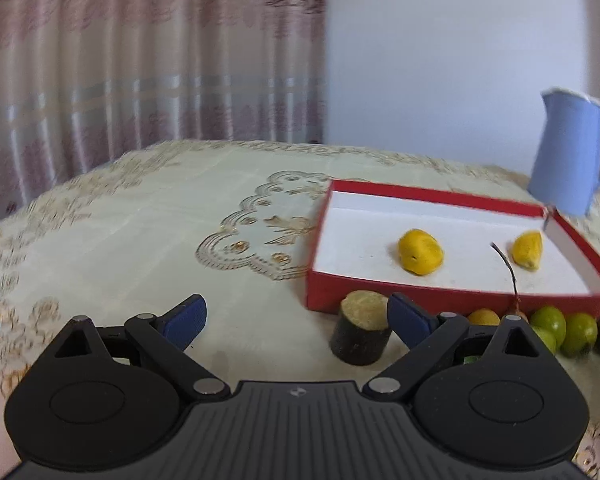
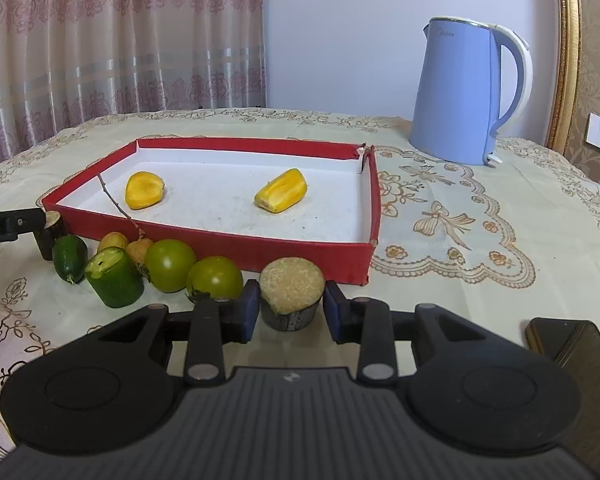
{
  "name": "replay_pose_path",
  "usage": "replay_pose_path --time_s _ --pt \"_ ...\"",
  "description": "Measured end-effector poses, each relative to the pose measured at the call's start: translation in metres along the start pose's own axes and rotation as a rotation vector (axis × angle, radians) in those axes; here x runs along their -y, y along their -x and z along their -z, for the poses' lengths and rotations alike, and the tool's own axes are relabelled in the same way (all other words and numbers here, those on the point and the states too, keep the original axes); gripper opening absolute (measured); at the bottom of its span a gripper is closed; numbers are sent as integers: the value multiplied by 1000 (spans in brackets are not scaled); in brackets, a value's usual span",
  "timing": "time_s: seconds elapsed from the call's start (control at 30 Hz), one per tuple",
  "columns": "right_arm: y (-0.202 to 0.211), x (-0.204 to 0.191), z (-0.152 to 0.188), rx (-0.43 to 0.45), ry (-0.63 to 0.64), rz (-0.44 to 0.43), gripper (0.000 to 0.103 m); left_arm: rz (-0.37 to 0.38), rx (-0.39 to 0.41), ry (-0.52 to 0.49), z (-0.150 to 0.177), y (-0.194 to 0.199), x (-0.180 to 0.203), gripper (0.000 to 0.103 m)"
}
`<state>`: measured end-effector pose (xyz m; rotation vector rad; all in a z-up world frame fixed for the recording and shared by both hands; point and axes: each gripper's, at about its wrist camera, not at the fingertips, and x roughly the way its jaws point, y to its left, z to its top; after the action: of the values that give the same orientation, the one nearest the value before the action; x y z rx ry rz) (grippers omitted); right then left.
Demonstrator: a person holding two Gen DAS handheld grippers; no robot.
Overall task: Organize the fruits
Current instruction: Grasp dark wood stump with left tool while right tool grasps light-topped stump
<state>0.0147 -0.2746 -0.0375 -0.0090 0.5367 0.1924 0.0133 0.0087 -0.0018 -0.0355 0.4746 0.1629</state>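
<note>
In the right wrist view my right gripper (image 2: pixel 292 309) is shut on a short sugarcane piece (image 2: pixel 292 294) with dark skin and a pale cut top; it stands upright on the cloth just in front of the red tray (image 2: pixel 260 146). Two yellow fruit pieces (image 2: pixel 144 190) (image 2: pixel 282 196) lie inside the tray. My left gripper (image 1: pixel 296 320) is open, and a second sugarcane piece (image 1: pixel 361 328) stands close to its right finger (image 1: pixel 409 320), near the red tray (image 1: pixel 419 192). Two green round fruits (image 2: pixel 170 264) (image 2: pixel 214 278), a cucumber chunk (image 2: pixel 114 276) and longans on a twig (image 2: pixel 138 250) line the tray's front.
A blue kettle (image 2: pixel 459 96) stands behind the tray's right corner. A dark phone (image 2: pixel 567 344) lies at the near right. A small dark green fruit (image 2: pixel 70 258) sits at the left of the row. Curtains hang behind the embroidered tablecloth (image 2: pixel 479 240).
</note>
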Motion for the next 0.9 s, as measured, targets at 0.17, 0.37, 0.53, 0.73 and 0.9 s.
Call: replay_pose_path --time_s 0.17,0.37,0.53,0.73,0.9 --pt "-1 2 0 -3 -14 -8 32 31 15 -143 -2 -2 18 98" --pt "-2 3 0 -6 -17 -12 32 50 13 -248 -6 -7 34 97" --pt "-2 4 0 -7 -20 -16 32 -12 -26 -243 -8 -13 25 97" --pt "-1 4 0 -7 -21 -17 32 60 -67 -208 -5 -17 12 87" --pt "-2 3 0 -10 -19 -17 32 95 -81 -224 -2 -20 19 66"
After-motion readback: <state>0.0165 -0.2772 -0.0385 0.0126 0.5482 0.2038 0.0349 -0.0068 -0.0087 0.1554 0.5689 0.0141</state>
